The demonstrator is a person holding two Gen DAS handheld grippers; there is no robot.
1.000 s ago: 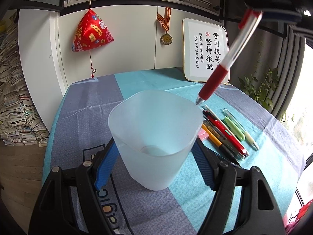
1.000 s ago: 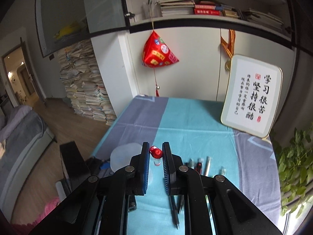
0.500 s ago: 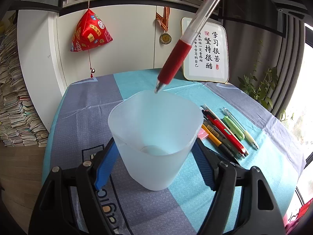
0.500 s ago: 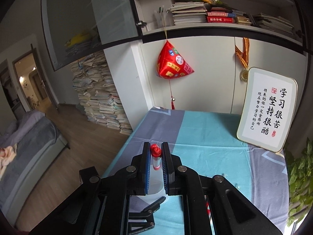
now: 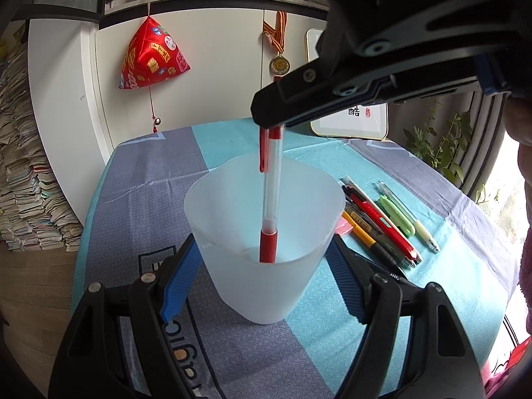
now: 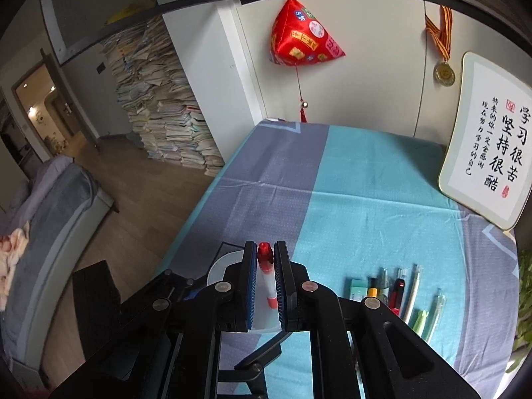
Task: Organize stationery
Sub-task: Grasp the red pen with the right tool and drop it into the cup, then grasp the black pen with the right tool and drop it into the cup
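Note:
My left gripper (image 5: 262,259) is shut on a translucent white plastic cup (image 5: 239,272) that stands on the tablecloth. My right gripper (image 6: 265,262) is shut on a red and clear pen (image 5: 271,199) and holds it upright over the cup. The pen's red grip end reaches down inside the cup near the bottom. In the right wrist view the pen (image 6: 266,269) sits between the blue pads, with the cup (image 6: 222,262) partly hidden below. The right gripper's body (image 5: 382,66) hangs above the cup in the left wrist view.
Several pens and a pink eraser (image 5: 382,222) lie in a row on the cloth right of the cup, also in the right wrist view (image 6: 399,296). A framed calligraphy board (image 6: 488,166) leans at the table's back right. The blue and grey tablecloth (image 6: 365,183) covers the table.
My right gripper has moved left and down over the cup, turning the pen upright and lowering its tip inside the cup. My left gripper and the cup have stayed still.

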